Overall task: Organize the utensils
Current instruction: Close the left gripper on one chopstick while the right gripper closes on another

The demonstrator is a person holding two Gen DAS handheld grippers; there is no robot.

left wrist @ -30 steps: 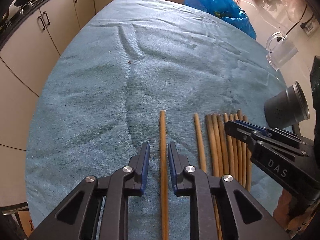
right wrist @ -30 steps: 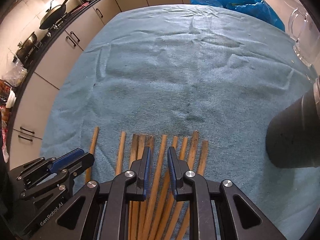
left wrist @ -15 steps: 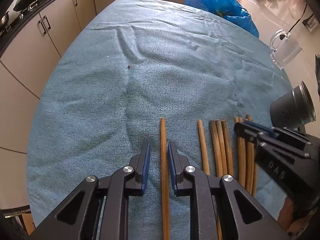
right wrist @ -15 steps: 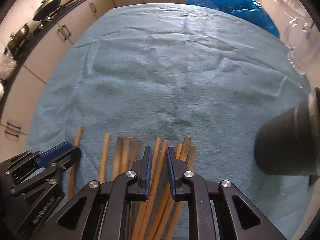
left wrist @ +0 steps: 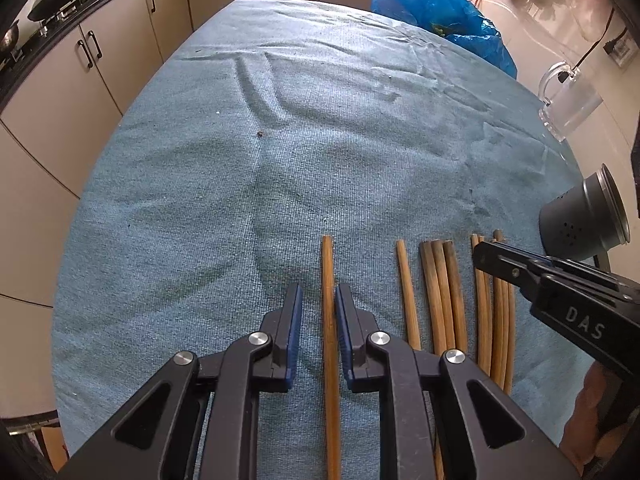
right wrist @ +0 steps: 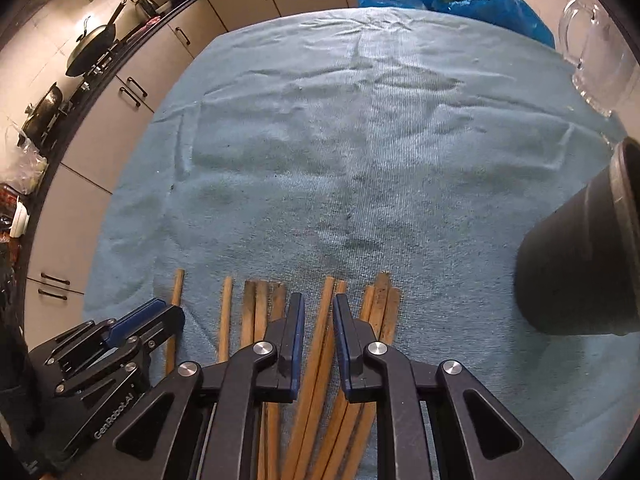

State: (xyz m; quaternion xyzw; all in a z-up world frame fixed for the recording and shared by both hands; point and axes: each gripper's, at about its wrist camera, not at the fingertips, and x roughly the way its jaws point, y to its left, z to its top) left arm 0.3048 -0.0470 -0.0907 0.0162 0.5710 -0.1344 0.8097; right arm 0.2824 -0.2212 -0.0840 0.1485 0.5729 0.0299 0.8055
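Note:
Several brown wooden chopsticks lie side by side on the blue cloth [left wrist: 320, 152]. My left gripper [left wrist: 318, 300] is open and straddles a single chopstick [left wrist: 328, 280] at the left of the row, not closed on it. My right gripper [right wrist: 318, 312] is open over a bundle of chopsticks [right wrist: 326, 336], two of them between its fingers. In the left wrist view the right gripper [left wrist: 492, 256] sits over the right-hand chopsticks [left wrist: 500, 320]. In the right wrist view the left gripper [right wrist: 168, 316] is at the lower left. A dark cylindrical holder [right wrist: 580, 260] stands at the right, also in the left wrist view [left wrist: 580, 220].
A clear glass mug [left wrist: 568, 104] stands at the table's right edge, also in the right wrist view [right wrist: 596, 64]. A blue plastic bag [left wrist: 440, 16] lies beyond the far edge. Kitchen cabinets [left wrist: 80, 80] and a wok [right wrist: 92, 48] are at the left.
The right gripper has shifted right along the row, and a gap has opened between three dark chopsticks and the right-hand bundle. The left gripper stays over its single chopstick.

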